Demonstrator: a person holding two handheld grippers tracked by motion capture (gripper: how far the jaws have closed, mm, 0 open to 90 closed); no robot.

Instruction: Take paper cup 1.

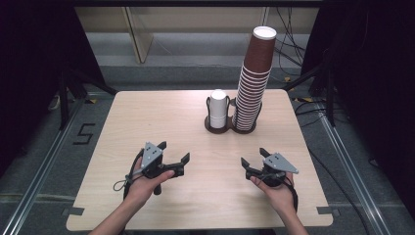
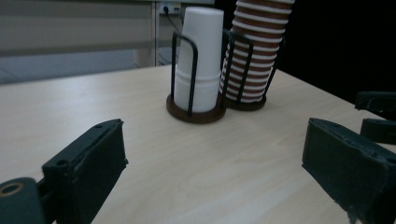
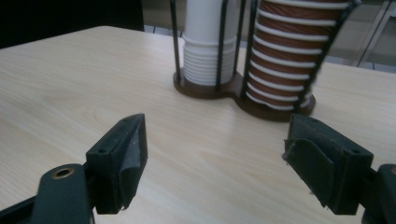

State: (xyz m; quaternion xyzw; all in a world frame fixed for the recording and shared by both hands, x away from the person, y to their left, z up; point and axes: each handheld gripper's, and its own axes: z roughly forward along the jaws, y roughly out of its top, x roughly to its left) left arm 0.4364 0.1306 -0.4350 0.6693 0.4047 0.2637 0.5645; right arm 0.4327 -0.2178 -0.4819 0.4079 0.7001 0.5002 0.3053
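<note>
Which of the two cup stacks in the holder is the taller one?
The brown cup stack, in the holder's right ring in the high view, is taller. It rises far above the holder and leans, while the white cup stack beside it is short.

Both forearms were bare; each gripper (image 1: 175, 152) (image 1: 253, 160) was matt black, topped by a grey three-cornered plate, trailing a black cable.
</note>
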